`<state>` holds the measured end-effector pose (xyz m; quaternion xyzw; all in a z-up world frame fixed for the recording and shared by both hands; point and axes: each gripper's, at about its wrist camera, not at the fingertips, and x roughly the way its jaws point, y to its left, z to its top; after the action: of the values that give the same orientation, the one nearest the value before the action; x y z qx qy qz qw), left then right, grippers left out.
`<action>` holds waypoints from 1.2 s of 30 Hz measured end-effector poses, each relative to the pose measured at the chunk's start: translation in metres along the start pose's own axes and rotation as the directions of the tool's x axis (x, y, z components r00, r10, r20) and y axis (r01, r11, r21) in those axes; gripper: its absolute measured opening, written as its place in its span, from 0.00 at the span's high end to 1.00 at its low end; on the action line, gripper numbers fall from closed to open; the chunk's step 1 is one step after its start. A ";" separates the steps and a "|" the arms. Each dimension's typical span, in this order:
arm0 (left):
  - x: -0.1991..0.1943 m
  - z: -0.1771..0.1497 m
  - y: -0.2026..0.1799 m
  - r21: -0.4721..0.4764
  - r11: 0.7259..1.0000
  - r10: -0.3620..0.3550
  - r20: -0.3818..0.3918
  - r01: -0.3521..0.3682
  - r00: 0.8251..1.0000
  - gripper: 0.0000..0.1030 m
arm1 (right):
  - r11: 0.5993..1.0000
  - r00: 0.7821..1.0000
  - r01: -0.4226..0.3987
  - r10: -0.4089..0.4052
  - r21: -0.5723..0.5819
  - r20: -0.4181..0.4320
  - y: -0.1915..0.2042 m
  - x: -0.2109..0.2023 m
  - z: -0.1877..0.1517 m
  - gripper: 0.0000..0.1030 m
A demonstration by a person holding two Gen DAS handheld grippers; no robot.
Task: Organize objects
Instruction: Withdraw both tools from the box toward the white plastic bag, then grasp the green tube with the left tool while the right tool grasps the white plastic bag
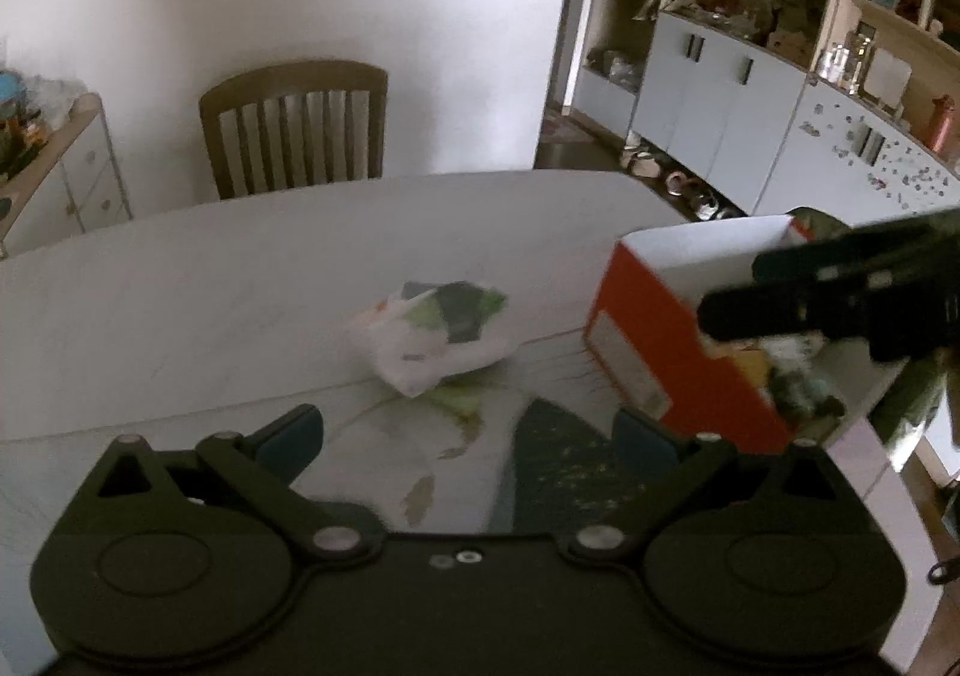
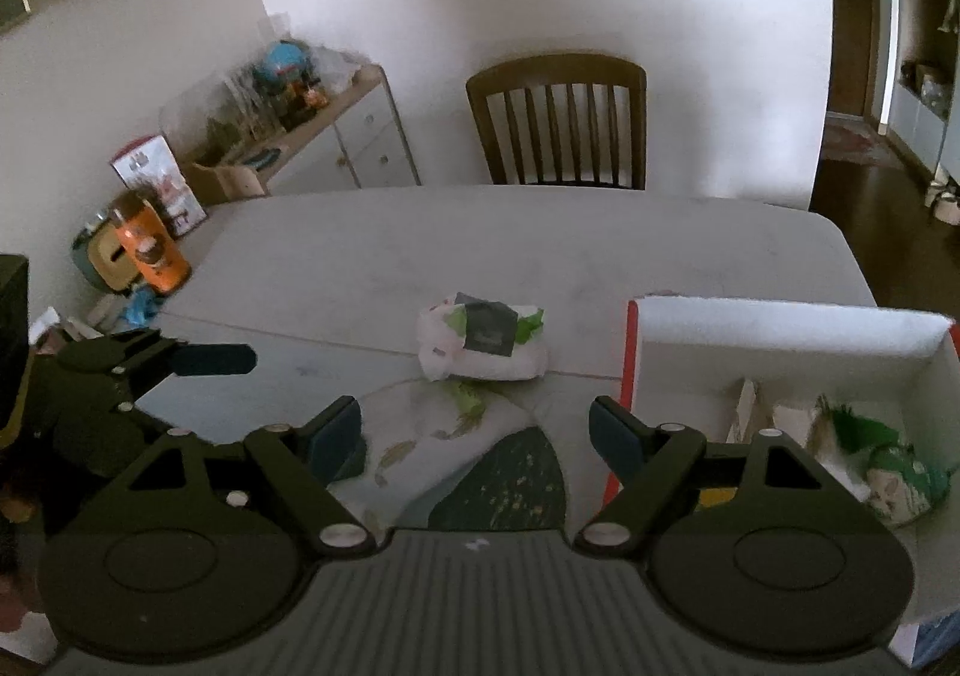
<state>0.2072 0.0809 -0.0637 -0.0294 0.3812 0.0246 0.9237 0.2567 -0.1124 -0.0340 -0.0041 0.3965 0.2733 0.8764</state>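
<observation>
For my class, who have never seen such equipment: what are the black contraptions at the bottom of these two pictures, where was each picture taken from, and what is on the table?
Each black contraption is a hand-held two-finger gripper; a person carries one in each hand. A camera on each looks forward along its fingers. One picture comes from the left gripper, the other from the right gripper. Both stand open and hold nothing. On the table lies a white packet with green and dark print. Beside it stands an open red and white box that already holds a few items.
</observation>
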 end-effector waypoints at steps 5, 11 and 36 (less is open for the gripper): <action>0.026 -0.009 0.013 -0.034 0.999 0.023 -0.020 -0.024 1.000 0.01 | 0.999 0.999 0.020 -0.021 -0.027 -0.040 0.003 0.032 0.019 0.19; 0.055 -0.014 0.016 -0.009 1.000 0.001 -0.023 -0.001 1.000 0.01 | 0.997 0.997 0.021 -0.027 -0.077 -0.079 0.009 0.067 0.044 0.19; 0.130 -0.013 0.024 0.121 0.989 -0.077 -0.047 0.082 0.996 0.02 | 0.842 0.915 -0.182 -0.044 -0.508 -0.401 0.030 0.214 0.082 0.19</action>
<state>0.2885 0.1066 -0.1648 0.0117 0.4001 -0.0364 0.9157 0.4141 0.0332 -0.1211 -0.2891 0.4737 0.3982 0.7304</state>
